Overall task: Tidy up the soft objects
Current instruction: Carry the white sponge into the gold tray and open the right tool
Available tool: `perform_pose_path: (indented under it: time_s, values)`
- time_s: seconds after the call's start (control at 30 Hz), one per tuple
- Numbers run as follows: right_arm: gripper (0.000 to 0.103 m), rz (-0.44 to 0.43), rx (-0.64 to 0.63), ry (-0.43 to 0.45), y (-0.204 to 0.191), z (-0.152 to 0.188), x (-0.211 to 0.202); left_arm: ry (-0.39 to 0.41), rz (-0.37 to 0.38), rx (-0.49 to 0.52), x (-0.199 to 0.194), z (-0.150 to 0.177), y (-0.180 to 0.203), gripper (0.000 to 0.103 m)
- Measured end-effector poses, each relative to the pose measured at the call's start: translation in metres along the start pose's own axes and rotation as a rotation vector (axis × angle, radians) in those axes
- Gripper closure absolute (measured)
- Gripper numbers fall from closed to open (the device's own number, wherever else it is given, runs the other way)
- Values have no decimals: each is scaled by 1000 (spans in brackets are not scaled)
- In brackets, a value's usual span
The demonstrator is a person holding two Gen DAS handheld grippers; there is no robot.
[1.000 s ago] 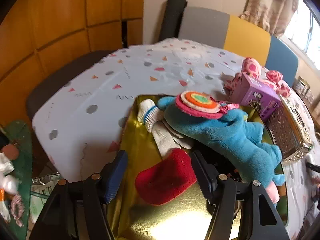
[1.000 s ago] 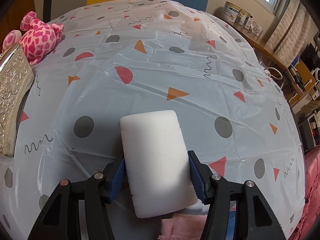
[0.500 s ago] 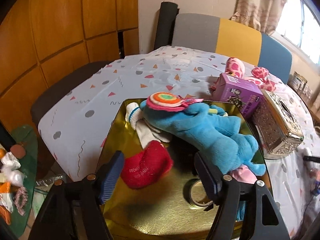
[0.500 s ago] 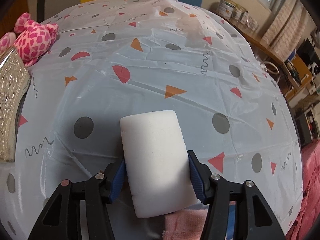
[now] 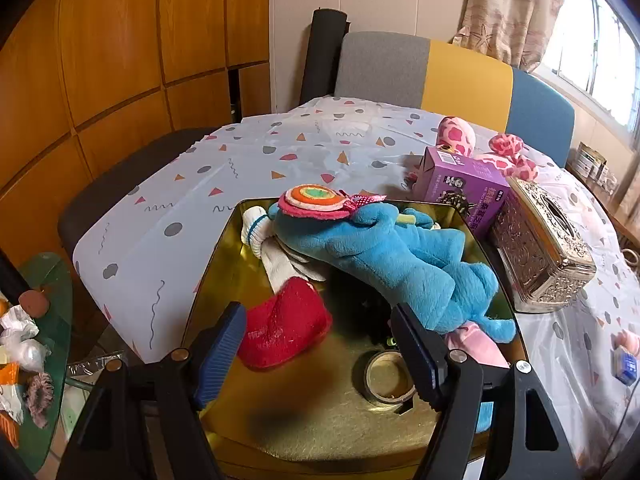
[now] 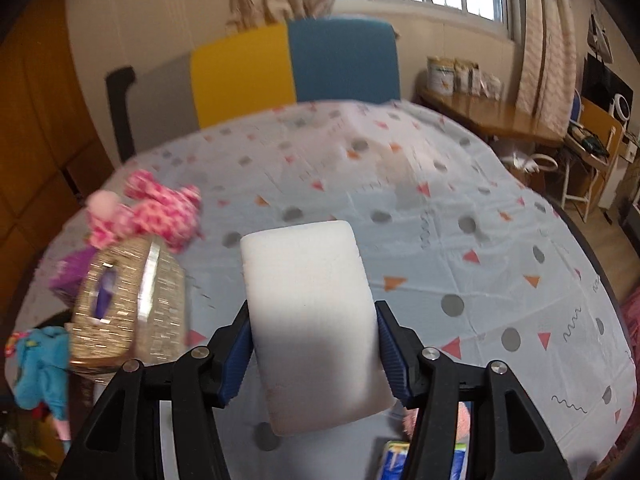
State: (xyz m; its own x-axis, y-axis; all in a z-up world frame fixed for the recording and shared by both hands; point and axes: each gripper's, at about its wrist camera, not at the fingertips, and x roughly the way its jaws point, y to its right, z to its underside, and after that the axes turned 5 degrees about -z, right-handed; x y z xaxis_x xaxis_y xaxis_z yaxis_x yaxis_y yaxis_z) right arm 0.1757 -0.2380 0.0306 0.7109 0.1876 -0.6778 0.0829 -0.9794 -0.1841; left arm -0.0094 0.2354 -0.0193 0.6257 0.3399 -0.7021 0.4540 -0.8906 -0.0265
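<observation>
1. Sponge (image 6: 312, 320), the white foam block, is pinched between the blue pads of the right gripper (image 6: 313, 354) and held up above the patterned tablecloth (image 6: 460, 248).
2. Gold tray (image 5: 320, 412) is my landmark. Left gripper (image 5: 320, 354) hangs over its near edge, fingers spread wide with nothing between them.
3. Inside the tray: blue plush (image 5: 392, 260), red sock (image 5: 286, 328), white sock (image 5: 266, 248), a tape roll (image 5: 388, 376).
4. Just beside the tray's right edge sit a silver tissue box (image 5: 540, 252) and a purple carton (image 5: 464, 188); a pink spotted plush (image 5: 496, 152) lies past it.
</observation>
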Motion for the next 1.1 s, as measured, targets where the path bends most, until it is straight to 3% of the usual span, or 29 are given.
perform_pose_path:
  time_s: [0.23, 0.33, 0.57, 0.77, 0.93, 1.1]
  values:
    - [46, -224, -89, 71, -72, 0, -54, -3, 2, -11, 0, 2, -2, 28]
    - [46, -315, -147, 53, -111, 10, -60, -2, 4, -11, -1, 3, -3, 19]
    - [46, -582, -219, -95, -209, 42, -48, 12, -16, -41, -4, 3, -20, 19]
    - [46, -796, -305, -250, -311, 80, -35, 36, -115, -154, -5, -7, -72, 19]
    - [44, -826, -379, -344, -380, 115, -7, 41, -168, -245, -6, -3, -115, 19]
    - [42, -808, -393, -428, -428, 139, 37, 32, -186, -278, -3, 6, -134, 19]
